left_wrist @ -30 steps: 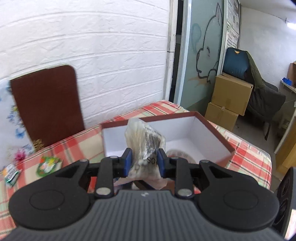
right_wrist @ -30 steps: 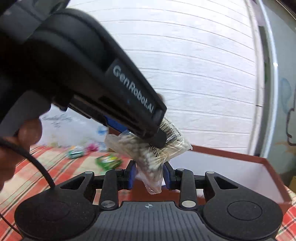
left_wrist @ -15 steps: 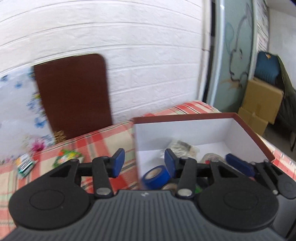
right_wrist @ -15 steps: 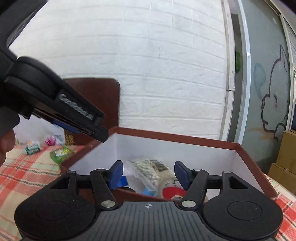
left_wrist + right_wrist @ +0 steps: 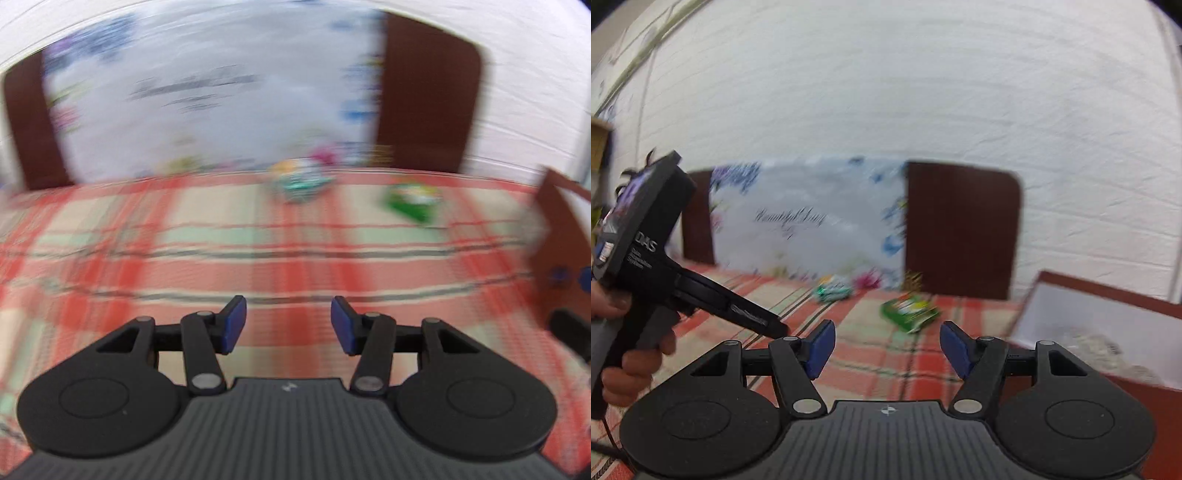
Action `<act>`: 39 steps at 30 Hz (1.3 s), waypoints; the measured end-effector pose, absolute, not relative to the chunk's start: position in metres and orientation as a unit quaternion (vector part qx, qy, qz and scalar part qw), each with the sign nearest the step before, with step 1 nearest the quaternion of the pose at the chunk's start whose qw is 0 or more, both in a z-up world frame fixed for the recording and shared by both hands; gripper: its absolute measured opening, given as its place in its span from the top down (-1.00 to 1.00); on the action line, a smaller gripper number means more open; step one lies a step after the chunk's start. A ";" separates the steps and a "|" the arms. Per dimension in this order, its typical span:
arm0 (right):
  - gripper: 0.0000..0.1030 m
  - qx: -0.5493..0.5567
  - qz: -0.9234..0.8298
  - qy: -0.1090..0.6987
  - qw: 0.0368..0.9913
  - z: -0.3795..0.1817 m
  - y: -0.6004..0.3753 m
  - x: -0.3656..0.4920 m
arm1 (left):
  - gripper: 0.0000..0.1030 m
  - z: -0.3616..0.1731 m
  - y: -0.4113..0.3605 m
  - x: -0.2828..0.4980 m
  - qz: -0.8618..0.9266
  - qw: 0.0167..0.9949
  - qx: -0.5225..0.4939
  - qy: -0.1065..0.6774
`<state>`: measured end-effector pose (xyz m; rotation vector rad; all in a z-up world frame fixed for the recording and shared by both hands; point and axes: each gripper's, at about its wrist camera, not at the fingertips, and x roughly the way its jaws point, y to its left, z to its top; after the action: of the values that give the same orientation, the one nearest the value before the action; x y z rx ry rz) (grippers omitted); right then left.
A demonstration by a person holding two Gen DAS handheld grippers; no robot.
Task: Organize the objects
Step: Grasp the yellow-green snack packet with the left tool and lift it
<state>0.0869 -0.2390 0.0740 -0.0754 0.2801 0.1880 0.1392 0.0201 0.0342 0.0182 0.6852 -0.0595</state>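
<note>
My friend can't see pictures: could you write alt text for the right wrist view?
An open hand-held gripper with blue pads points over a red plaid tablecloth at a green snack packet. A white-lined brown box stands at right.

Layout relative to each claw. Left claw (image 5: 287, 325): over the counter (image 5: 207, 266); ahead lies a small packet (image 5: 301, 181), ahead and to the right a flat packet (image 5: 412, 201), at far right the box (image 5: 561, 236). Right claw (image 5: 886, 349): the flat packet (image 5: 910, 310) just ahead, the small packet (image 5: 833, 291) ahead-left, the box (image 5: 1108, 325) to the right, a bag (image 5: 1108, 349) inside it. A panel (image 5: 962, 229) stands behind the packets.
</note>
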 end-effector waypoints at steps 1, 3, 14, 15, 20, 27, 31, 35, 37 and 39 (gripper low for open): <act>-0.21 -0.042 0.106 0.152 0.982 0.072 -0.232 0.098 | -0.07 0.029 0.035 0.141 -0.006 0.943 0.007 0.334; -0.22 -0.041 0.123 0.172 0.977 0.069 -0.220 0.124 | -0.10 0.015 0.063 0.143 0.034 0.944 0.002 0.329; -0.51 -0.065 0.138 0.232 0.961 0.044 -0.147 0.297 | -0.46 -0.011 0.103 0.131 0.056 0.959 -0.055 0.273; -0.51 -0.071 0.135 0.241 0.958 0.041 -0.143 0.312 | -0.46 -0.013 0.106 0.131 0.052 0.959 -0.061 0.271; -0.33 -0.089 0.122 0.288 0.946 0.017 -0.129 0.357 | -0.47 -0.015 0.111 0.131 0.046 0.960 -0.076 0.267; 0.00 -0.088 0.131 0.278 0.947 0.022 -0.149 0.297 | -0.48 -0.015 0.111 0.132 0.045 0.959 -0.072 0.269; 0.00 -0.078 0.135 0.284 0.946 0.021 -0.177 0.218 | -0.57 -0.015 0.107 0.135 0.041 0.958 -0.056 0.280; 0.00 -0.062 0.141 0.289 0.945 0.017 -0.207 0.145 | -0.54 -0.007 0.091 0.144 0.031 0.950 -0.011 0.312; -0.02 -0.054 0.131 0.290 0.947 0.017 -0.222 0.113 | -0.42 0.010 0.078 0.145 -0.006 0.945 -0.026 0.325; -0.30 -0.059 0.105 0.292 0.949 0.017 -0.236 0.089 | -0.42 0.036 0.054 0.142 -0.053 0.947 -0.031 0.314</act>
<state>0.0885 -0.2364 0.0174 -0.1199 0.5941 0.2129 0.1417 0.0536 0.0364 -0.0639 0.6400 -0.1089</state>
